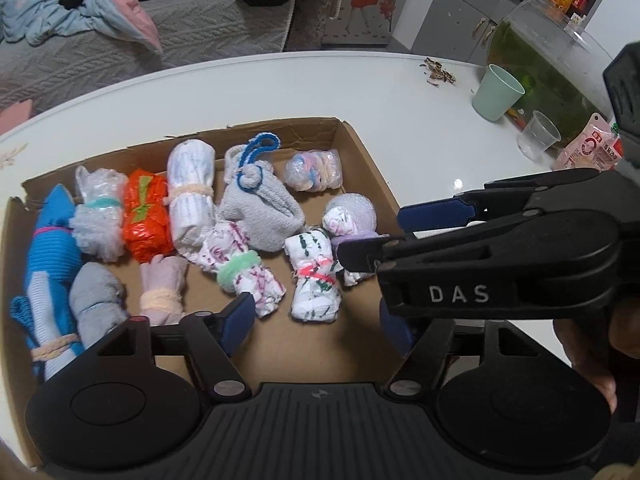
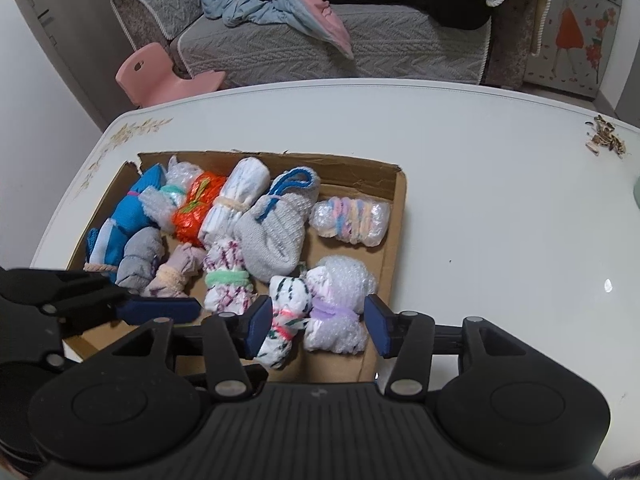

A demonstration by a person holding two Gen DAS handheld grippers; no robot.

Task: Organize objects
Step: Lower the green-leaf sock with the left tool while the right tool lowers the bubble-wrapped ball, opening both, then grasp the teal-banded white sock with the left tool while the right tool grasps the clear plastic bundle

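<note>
A shallow cardboard box sits on a white counter and already holds about a dozen small rolled bundles, each bound with a band. Along the far side lie a blue sock roll, a bubble-wrap roll, an orange roll, a white roll, a grey knit pouch with a blue cord and a pastel-banded bundle. The right gripper, fingers spread wide, straddles two bundles at the near right corner of the box: a white roll with a pink band and a bubble-wrap bundle with a purple band. Neither is held. The left gripper hovers wide open and empty over the near edge of the box. No loose bundles show on the counter, only a green cup, a clear cup and a pink packet. The sorting looks nearly finished; perhaps only tidying remains.
</note>
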